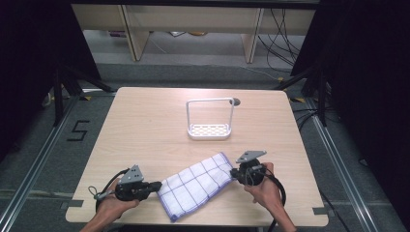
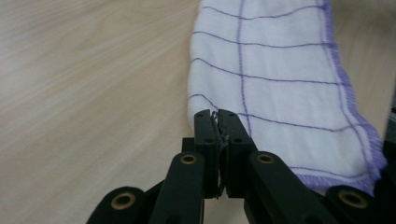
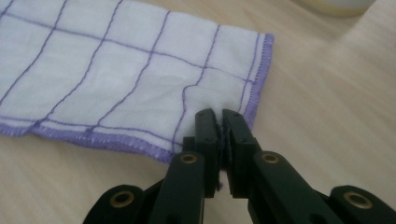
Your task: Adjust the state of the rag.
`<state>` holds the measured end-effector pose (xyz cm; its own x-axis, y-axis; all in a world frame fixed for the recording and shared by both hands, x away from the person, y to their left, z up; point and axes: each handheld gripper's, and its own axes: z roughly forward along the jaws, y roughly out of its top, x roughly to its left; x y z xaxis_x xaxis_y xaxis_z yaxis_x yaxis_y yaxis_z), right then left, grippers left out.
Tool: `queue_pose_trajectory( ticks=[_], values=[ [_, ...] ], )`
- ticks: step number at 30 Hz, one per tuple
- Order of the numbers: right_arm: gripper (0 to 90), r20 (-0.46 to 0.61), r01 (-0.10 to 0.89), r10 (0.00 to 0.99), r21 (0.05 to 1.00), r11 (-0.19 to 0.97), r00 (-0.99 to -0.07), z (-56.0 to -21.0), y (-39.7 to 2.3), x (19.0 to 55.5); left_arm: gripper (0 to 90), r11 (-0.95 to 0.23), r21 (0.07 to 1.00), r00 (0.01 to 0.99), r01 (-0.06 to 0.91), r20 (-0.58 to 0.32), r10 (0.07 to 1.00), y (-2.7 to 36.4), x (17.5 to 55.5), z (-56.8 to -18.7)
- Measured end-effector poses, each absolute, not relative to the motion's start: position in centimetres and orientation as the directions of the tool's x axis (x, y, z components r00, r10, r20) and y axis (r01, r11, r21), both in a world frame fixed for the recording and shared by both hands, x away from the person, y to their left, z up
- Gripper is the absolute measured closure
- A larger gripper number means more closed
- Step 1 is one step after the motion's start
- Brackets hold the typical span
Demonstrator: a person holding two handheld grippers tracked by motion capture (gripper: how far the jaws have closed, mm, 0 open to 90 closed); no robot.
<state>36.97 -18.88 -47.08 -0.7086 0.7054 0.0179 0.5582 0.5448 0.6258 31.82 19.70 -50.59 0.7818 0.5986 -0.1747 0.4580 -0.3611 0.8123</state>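
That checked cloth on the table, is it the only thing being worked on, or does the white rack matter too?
In use:
- checked cloth, folded, pinched at both ends
- left gripper, shut on its near-left end
- right gripper, shut on its far-right end

Just lying about:
- white rack with its tall handle, standing apart farther back on the table

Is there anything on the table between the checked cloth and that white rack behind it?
Nothing visible. The left gripper and right gripper are each shut on an end of the checked cloth, and the stretch of table between the cloth and the white rack is bare wood.
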Motion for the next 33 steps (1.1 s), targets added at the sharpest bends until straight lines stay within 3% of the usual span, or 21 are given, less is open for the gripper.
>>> queue_pose_trajectory(
  ticks=[18, 20, 21, 23, 24, 30, 33],
  values=[
    [83.7, -0.062, 0.493, 0.606, 0.520, 0.698, -0.793, -47.8, -15.8, 44.1, 84.8, -0.416, 0.788, 0.852, 0.455, -0.249, 0.460, 15.4, 27.2, -51.2],
    [74.9, -0.060, 0.511, 0.635, 0.539, 0.670, -0.770, -47.5, -16.0, 44.9, 79.1, -0.435, 0.778, 0.862, 0.452, -0.256, 0.438, 15.5, 27.3, -51.0],
    [74.9, -0.060, 0.511, 0.635, 0.539, 0.670, -0.770, -47.5, -16.0, 44.9, 79.1, -0.389, 0.792, 0.850, 0.471, -0.289, 0.439, 15.3, 27.2, -51.1],
    [65.4, -0.060, 0.544, 0.676, 0.543, 0.640, -0.735, -47.1, -16.4, 45.0, 73.3, -0.371, 0.789, 0.843, 0.490, -0.321, 0.431, 15.5, 27.3, -51.0],
    [59.0, -0.011, 0.597, 0.718, 0.546, 0.588, -0.696, -46.5, -16.8, 44.6, 65.2, -0.353, 0.793, 0.836, 0.497, -0.327, 0.441, 15.7, 27.4, -51.0],
    [47.5, 0.027, 0.630, 0.790, 0.620, 0.468, -0.613, -46.1, -18.2, 43.2, 52.3, -0.240, 0.815, 0.778, 0.528, -0.351, 0.521, 17.1, 30.0, -49.6],
    [47.5, 0.048, 0.646, 0.794, 0.612, 0.457, -0.607, -46.0, -18.3, 42.9, 51.3, -0.261, 0.815, 0.770, 0.517, -0.309, 0.558, 17.2, 32.5, -49.5]
  ],
)
